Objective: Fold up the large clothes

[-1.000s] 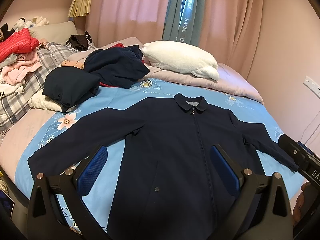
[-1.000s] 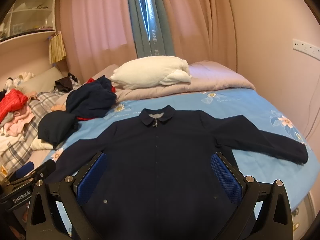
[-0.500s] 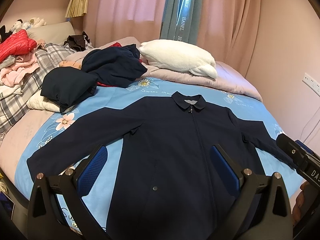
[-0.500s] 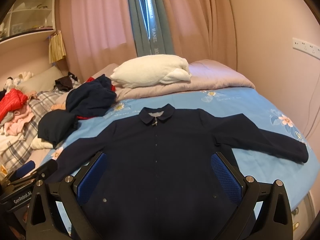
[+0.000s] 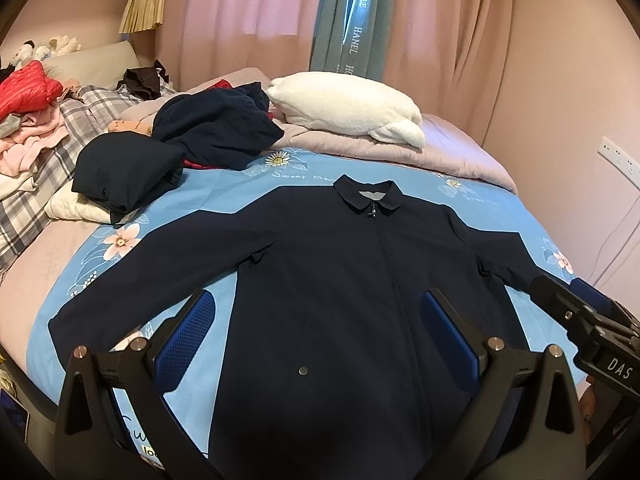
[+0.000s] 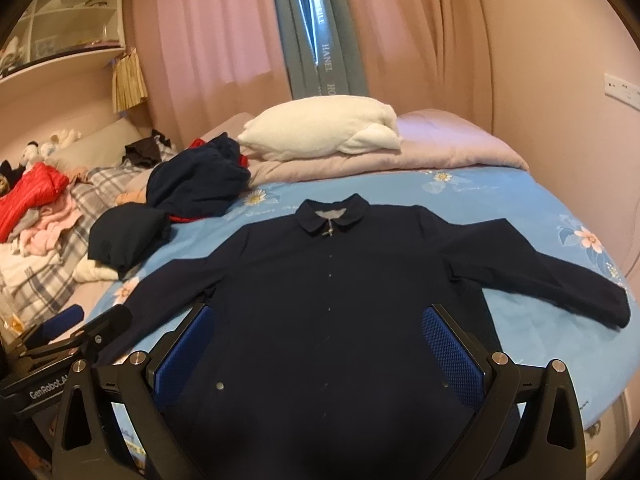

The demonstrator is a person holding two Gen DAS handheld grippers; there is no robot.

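Left gripper (image 5: 318, 334) stands with its jaws wide apart at the bottom of the left wrist frame, holding nothing, above the lower body of the navy jacket (image 5: 340, 280). Right gripper (image 6: 320, 344) likewise spread wide and empty at the bottom of its frame, over the same jacket (image 6: 332, 292). Jacket lies flat, face up, zipped, on the blue floral bed sheet (image 5: 224, 196), collar toward the top, sleeves spread out to both sides. Upper left: a heap of dark clothes (image 5: 212, 128) beside a folded dark garment (image 5: 120, 172). White pillow (image 5: 344, 108) at upper centre, clear of the jacket.
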